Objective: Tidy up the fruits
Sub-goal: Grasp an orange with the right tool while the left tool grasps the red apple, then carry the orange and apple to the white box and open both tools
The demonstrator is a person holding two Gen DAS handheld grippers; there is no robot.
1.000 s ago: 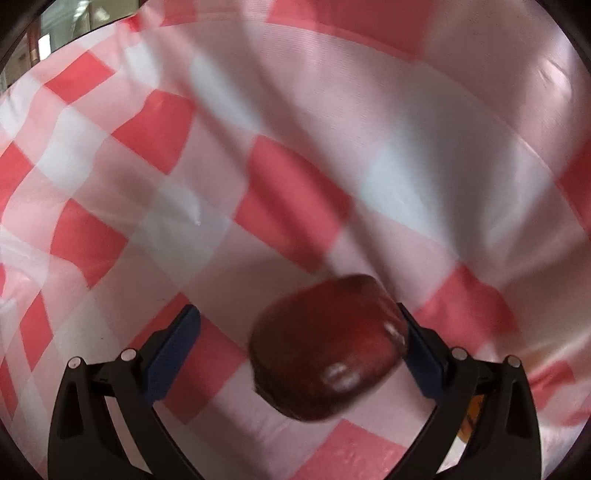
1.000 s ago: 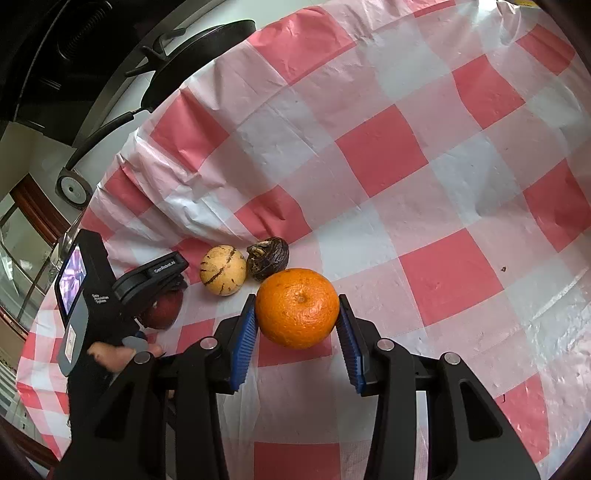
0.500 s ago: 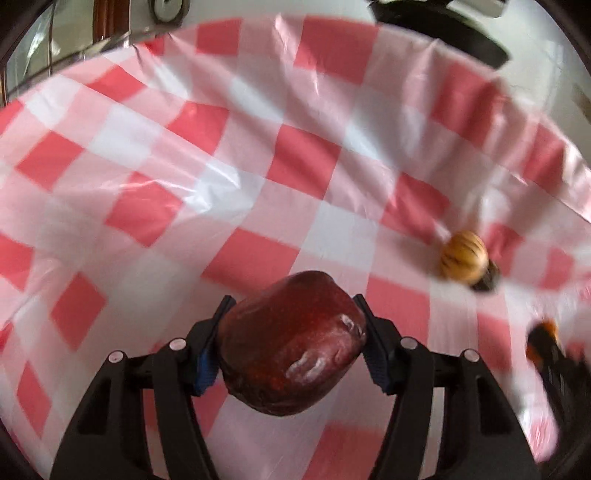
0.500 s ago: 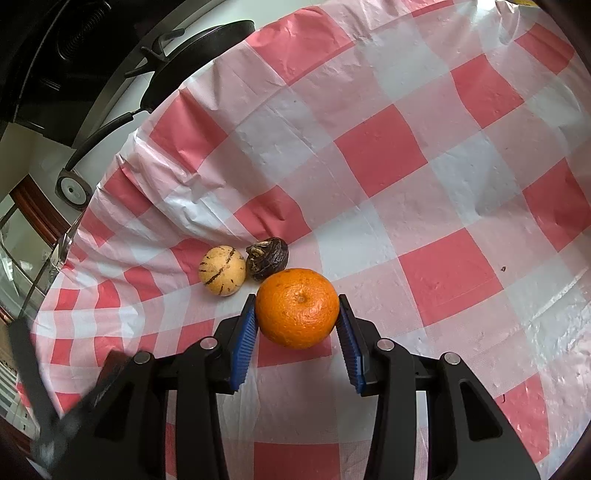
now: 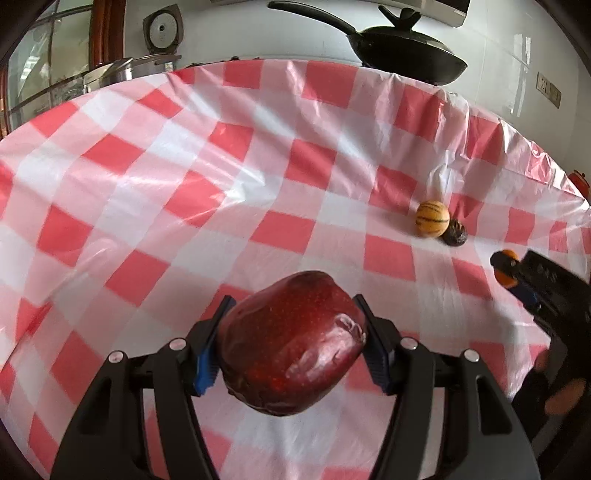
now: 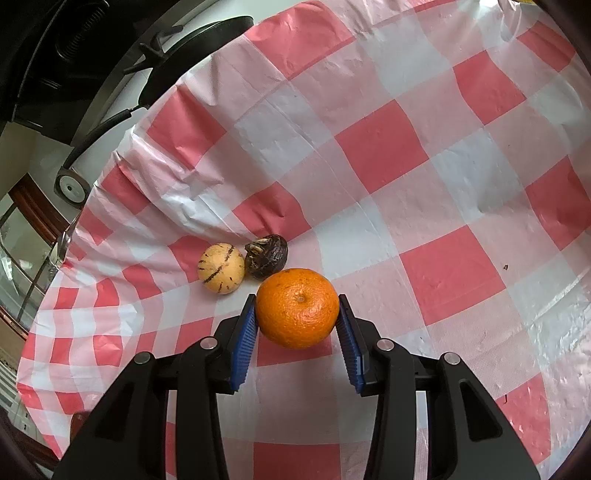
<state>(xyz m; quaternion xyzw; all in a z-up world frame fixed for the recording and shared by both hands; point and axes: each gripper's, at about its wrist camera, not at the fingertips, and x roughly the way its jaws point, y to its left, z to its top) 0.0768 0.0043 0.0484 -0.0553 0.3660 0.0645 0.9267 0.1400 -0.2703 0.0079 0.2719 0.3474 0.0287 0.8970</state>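
My left gripper [image 5: 291, 343] is shut on a dark red apple [image 5: 291, 341] and holds it above the red-and-white checked tablecloth [image 5: 184, 177]. My right gripper [image 6: 297, 325] is shut on an orange [image 6: 297, 308]; it also shows at the right of the left wrist view [image 5: 506, 271]. A yellow striped round fruit [image 6: 221, 268] and a dark brown wrinkled fruit [image 6: 266, 256] lie touching each other on the cloth just beyond the orange. They also show in the left wrist view, the yellow one [image 5: 432, 218] and the brown one [image 5: 455, 234], far right of the apple.
A black wok [image 5: 402, 48] sits beyond the table's far edge, also in the right wrist view [image 6: 192, 55]. A steel pot lid [image 5: 122, 70] and a round appliance [image 5: 161, 31] stand at the back left. The cloth is wrinkled near the two fruits.
My left gripper has lifted and tilted up with the apple, bringing the far table edge and wok into view. It has left the right wrist view. The right gripper has stayed still.
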